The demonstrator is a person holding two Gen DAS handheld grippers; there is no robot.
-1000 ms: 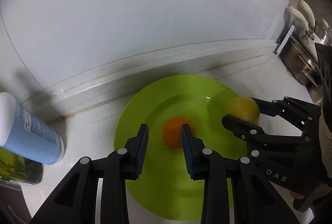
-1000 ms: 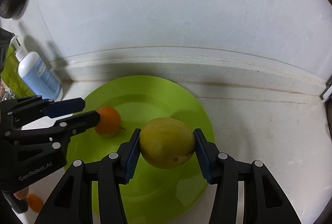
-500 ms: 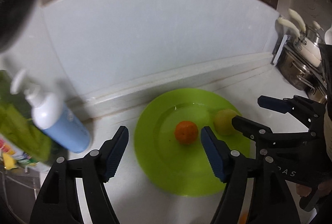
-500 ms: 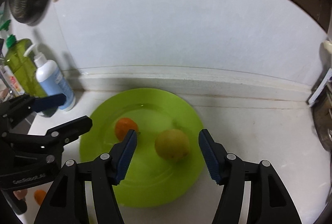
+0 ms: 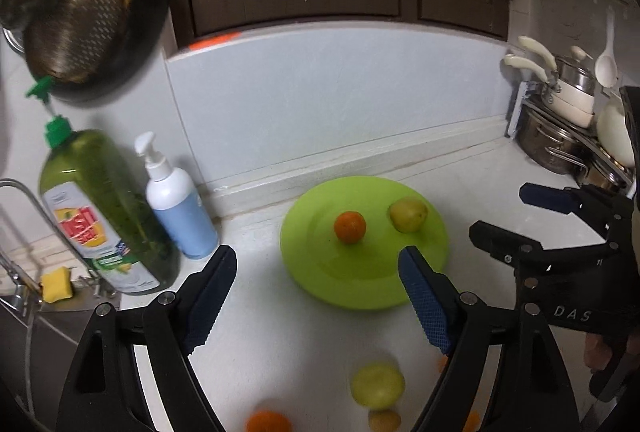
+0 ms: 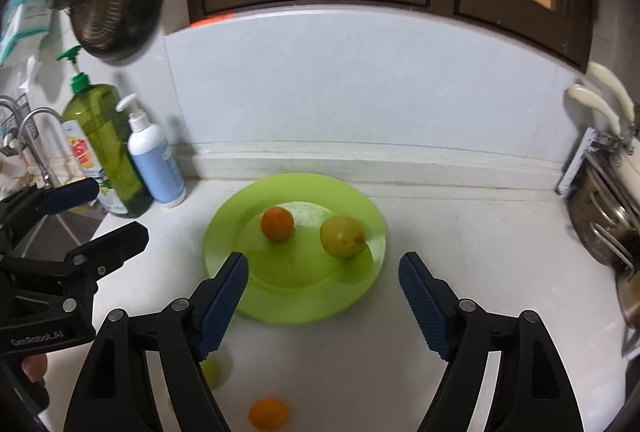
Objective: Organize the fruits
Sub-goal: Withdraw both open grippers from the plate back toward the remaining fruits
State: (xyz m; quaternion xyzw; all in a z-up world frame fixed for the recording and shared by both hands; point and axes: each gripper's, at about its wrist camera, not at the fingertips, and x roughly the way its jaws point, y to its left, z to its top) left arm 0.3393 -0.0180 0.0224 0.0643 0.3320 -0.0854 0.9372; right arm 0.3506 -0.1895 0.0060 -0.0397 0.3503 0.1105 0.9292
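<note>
- Fruit left on counter: round yellow-green fruit (image 5: 377, 384) and small round orange fruit (image 5: 268, 422), below left gripper (image 5: 316, 292), nearer it
- Right gripper (image 6: 323, 296): likewise opening, empty

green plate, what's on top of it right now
Two fruits sit on the green plate: an orange to the left and a yellow-green fruit to the right, apart from each other. The near left rim is covered by a claw finger, so anything there can't be seen.

Bare desk (image 6: 460, 232) right of the plate (image 6: 360, 296) is wide open. Bottles (image 6: 154, 159) crowd the left, pots (image 5: 556, 139) the far right, loose fruit (image 5: 378, 384) near the front.
</note>
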